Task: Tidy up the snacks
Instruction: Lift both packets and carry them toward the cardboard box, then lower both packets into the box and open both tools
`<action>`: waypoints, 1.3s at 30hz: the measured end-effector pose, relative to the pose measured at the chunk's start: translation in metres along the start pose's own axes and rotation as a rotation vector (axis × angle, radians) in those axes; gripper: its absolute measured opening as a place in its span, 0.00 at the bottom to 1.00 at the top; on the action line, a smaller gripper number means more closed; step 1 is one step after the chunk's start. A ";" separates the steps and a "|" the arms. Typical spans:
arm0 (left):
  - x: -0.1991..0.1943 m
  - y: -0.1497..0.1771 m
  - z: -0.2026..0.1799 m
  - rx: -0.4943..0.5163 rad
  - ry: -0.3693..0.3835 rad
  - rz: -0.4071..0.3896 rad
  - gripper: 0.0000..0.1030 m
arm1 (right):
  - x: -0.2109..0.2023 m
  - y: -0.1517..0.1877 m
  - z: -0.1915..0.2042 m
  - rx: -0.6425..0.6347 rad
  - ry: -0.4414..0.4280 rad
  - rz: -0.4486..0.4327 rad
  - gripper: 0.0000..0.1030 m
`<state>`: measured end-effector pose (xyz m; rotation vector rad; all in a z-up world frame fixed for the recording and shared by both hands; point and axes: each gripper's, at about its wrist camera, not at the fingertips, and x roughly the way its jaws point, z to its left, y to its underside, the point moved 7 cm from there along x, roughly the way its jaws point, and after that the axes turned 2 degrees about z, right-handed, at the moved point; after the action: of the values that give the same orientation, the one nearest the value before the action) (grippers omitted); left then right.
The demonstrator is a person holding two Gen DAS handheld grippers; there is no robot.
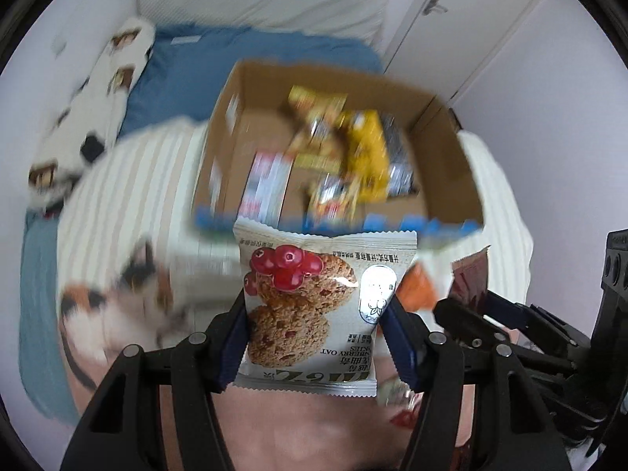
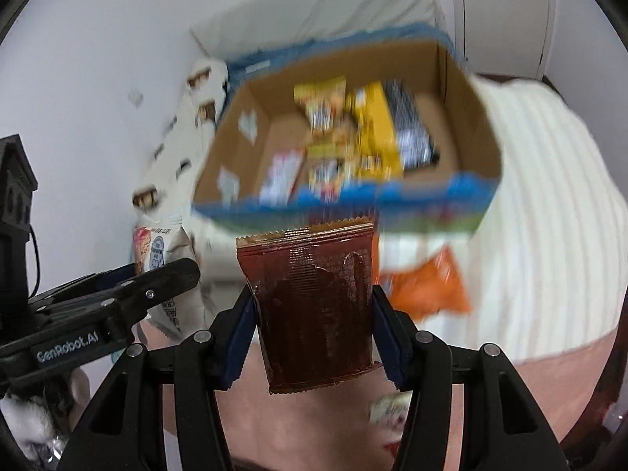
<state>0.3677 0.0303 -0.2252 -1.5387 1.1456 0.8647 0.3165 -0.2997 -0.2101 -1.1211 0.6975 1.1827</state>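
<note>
Cardboard box [image 1: 443, 149] sits open-topped on the bed, blurred in both views, with a blue printed band along its near rim. Inside: yellow snack packs [image 1: 365, 157], a silver pack at the right wall, a white-red pack at the near left.

Left wrist view: left claw [image 1: 318, 337] is clamped on the cranberry oat cookie packet [image 1: 310, 306], blue pads pressing both side edges, packet upright, printed face to the camera, held above the bed and short of the box's near rim. Only this view shows the cat-print cushion [image 1: 114, 314] at lower left, the blue blanket [image 1: 219, 62] behind the box and a cupboard door handle at top right. The right claw enters from the right edge with its pack just visible.

Right wrist view: right claw [image 2: 314, 333] is clamped on the dark brown foil packet [image 2: 318, 306], pads on both sides, crimped top edge up, also just short of the box rim. This view alone shows the packet's full face and the left claw side-on at the left edge.

An orange snack pack [image 2: 428, 290] lies on the cream ribbed blanket [image 2: 541, 212] just below the box, right of the brown packet. Box floor is bare at far left and far right. The two claws sit near each other, not touching.
</note>
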 end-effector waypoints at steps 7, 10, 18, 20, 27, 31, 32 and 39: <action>0.025 -0.106 -0.010 0.032 -0.026 0.030 0.58 | -0.004 -0.103 -0.036 0.016 0.060 -0.022 0.57; 0.057 -0.140 -0.002 0.013 -0.039 0.087 0.58 | 0.015 -0.138 -0.050 0.024 0.090 0.018 0.57; 0.151 -0.200 0.042 -0.038 -0.149 0.237 0.58 | 0.101 -0.171 -0.083 0.101 0.121 0.171 0.57; 0.168 -0.205 0.050 -0.055 -0.158 0.269 0.58 | 0.121 -0.169 -0.092 0.133 0.123 0.210 0.57; 0.209 -0.203 0.075 -0.095 -0.206 0.363 0.78 | 0.168 -0.137 -0.104 0.157 0.127 0.394 0.92; 0.217 -0.201 0.079 -0.115 -0.182 0.364 0.86 | 0.170 -0.132 -0.106 0.184 0.131 0.394 0.92; 0.218 -0.200 0.080 -0.114 -0.186 0.360 0.86 | 0.171 -0.133 -0.106 0.187 0.133 0.389 0.92; 0.206 -0.196 0.070 -0.110 -0.174 0.354 0.86 | 0.154 -0.144 -0.104 0.136 0.205 0.344 0.92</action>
<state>0.6176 0.0592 -0.3753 -1.3358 1.2783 1.2912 0.5092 -0.3401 -0.3385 -1.0428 1.1469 1.2948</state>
